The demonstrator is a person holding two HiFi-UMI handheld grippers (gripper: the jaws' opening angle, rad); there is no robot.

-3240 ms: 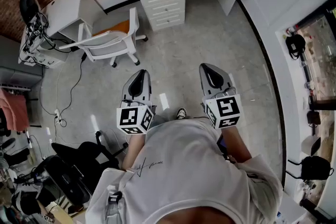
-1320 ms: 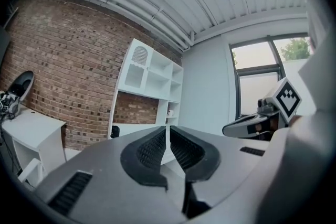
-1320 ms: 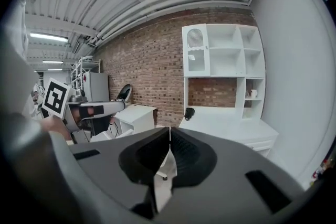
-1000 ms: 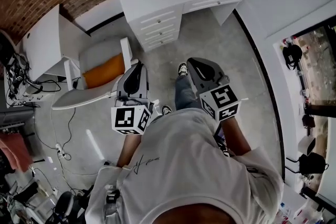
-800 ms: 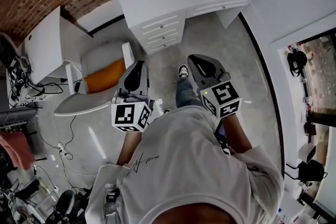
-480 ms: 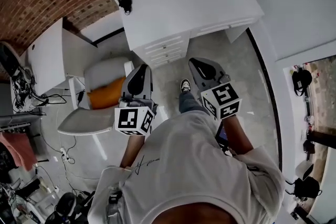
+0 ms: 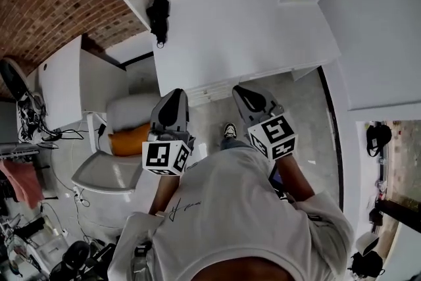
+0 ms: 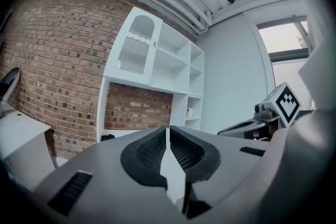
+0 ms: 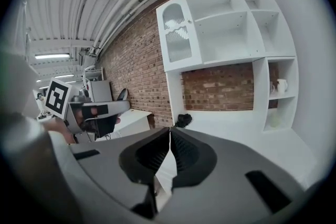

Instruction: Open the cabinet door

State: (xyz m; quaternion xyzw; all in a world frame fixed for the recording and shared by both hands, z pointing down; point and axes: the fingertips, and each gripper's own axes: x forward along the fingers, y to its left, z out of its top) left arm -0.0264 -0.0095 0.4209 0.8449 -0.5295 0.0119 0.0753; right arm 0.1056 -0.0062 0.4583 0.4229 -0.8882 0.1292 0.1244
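Observation:
The cabinet door (image 9: 176, 34) is white with an arched glass pane, closed, at the upper left of a white shelf unit above a desk; the left gripper view has the cabinet door (image 8: 134, 44) too. My left gripper (image 7: 172, 105) and right gripper (image 7: 248, 97) are held side by side at the front edge of the white desk (image 7: 230, 29), well short of and below the door. In each gripper view the jaws meet at the tips with nothing between them: left gripper (image 8: 168, 131), right gripper (image 9: 169, 131).
A black object (image 7: 158, 13) lies at the desk's back left. A mug (image 9: 281, 85) stands in the right shelf column. A white chair with an orange cushion (image 7: 125, 141) and a second white desk (image 7: 62, 85) are at my left. Desk drawers (image 7: 210, 92) lie under the grippers.
The person has walked forward: the desk and shelf unit have come much closer, and both grippers have reached the desk's front edge. The chair has slid down the left side.

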